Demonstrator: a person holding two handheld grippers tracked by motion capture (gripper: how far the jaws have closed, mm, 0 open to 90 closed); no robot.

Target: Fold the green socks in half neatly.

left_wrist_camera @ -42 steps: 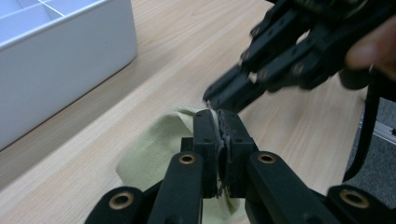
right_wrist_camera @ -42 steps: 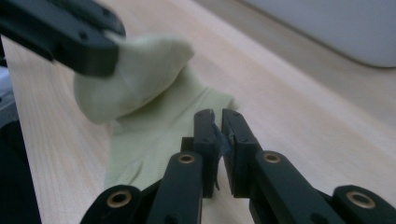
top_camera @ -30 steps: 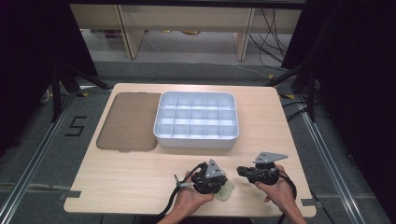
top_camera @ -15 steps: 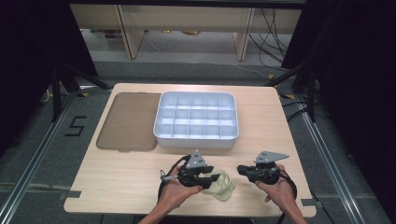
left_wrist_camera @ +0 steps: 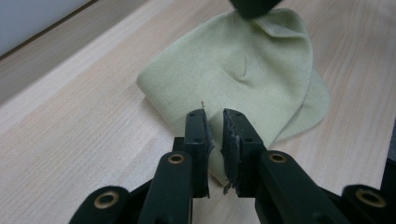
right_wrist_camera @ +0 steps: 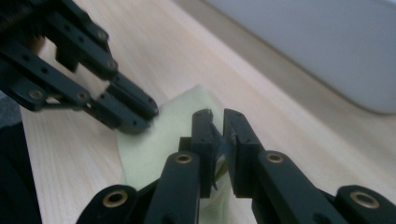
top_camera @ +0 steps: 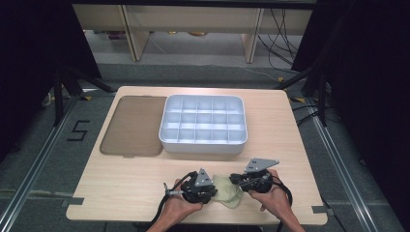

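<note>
Fingers (left_wrist_camera: 196,135) of left gripper (top_camera: 209,191) now nipped on cloth (top_camera: 227,189) at 9 o'clock (previously above), right gripper (top_camera: 238,180) pinching 3 o'clock edge; ready to fold.

Cloth (top_camera: 228,189) before tray (top_camera: 203,145), between grippers

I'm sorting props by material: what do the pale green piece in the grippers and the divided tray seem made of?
The pale green cloth looks like soft knit fabric, matte: fine ribbed weave, limp folds. The divided tray looks like moulded plastic, smooth pale grey-white with rounded corners; the exact plastic can't be told.
</note>
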